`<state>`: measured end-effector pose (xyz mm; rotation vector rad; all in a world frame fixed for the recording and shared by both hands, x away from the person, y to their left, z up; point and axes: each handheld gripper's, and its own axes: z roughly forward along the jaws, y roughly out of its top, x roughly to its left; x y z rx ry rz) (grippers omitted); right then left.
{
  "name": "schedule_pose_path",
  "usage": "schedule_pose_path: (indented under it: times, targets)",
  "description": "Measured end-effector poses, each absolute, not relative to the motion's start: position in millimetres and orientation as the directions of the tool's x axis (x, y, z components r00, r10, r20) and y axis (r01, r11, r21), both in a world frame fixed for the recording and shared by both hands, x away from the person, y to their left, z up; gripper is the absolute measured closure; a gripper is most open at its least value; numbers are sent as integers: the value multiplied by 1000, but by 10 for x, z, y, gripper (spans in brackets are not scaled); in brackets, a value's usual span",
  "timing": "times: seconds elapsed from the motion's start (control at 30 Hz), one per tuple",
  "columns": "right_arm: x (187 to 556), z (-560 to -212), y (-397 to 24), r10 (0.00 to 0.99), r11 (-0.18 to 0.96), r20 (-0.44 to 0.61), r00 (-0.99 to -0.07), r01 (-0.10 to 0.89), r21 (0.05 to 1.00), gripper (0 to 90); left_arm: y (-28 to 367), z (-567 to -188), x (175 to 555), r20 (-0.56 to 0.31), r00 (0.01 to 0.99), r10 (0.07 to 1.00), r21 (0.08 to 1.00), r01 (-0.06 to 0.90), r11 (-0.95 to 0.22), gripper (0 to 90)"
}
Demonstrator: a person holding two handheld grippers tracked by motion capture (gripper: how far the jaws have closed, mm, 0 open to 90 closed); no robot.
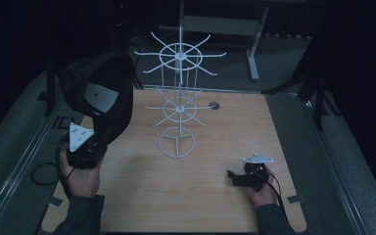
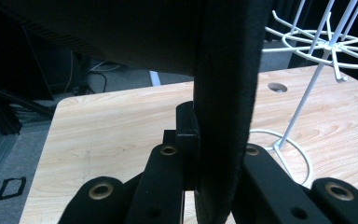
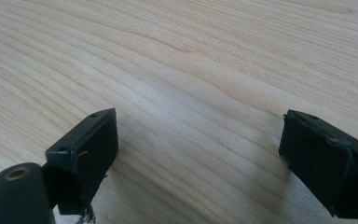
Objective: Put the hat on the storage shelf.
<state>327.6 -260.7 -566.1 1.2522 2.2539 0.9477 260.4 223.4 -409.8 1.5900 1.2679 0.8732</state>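
Two grippers: left gripper (image 1: 95,142) clamps black cap (image 1: 100,93); right gripper (image 1: 232,178) wide apart over table (image 1: 215,147)

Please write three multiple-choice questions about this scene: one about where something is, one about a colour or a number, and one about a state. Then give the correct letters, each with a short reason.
1. Where does the rack stand?
A. on the table's far middle
B. on the floor
C. at the table's near right corner

2. What colour is the rack?
A. red
B. white
C. black

3. What is the state of the right claw?
A. shut on a cap
B. shut on nothing
C. open

Answers:
1 A: its ring base rests on the table, beyond both hands.
2 B: its wires look white in the high view and the left gripper view.
3 C: its jaws stand wide apart over bare wood, while the left claw is shut on the cap.
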Motion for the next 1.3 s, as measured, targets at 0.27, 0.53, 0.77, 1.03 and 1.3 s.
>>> schedule_pose_path:
  times: [0.27, 0.53, 0.77, 1.03, 1.3]
  targets:
    - [3276, -5661, -2607, 852, 371, -13, -524, 587, 719, 115, 2189, -4058, 2615, 7, 228, 974, 938, 337, -86, 868]
    - [3276, -5661, -2607, 852, 371, -12, -523, 587, 720, 115, 2147, -4010, 2609, 27, 228, 973, 941, 323, -102, 867]
    - [3276, -5661, -2607, 852, 371, -12, -523, 587, 720, 115, 2112, -3983, 2597, 39, 229, 973, 943, 312, -112, 868]
    - [3276, -5661, -2607, 852, 371, -13, -523, 587, 719, 115, 2064, -3970, 2573, 59, 223, 973, 947, 296, -125, 867]
    - [3276, -5661, -2607, 852, 371, -13, -523, 587, 719, 115, 2034, -3973, 2557, 66, 220, 973, 949, 287, -129, 867]
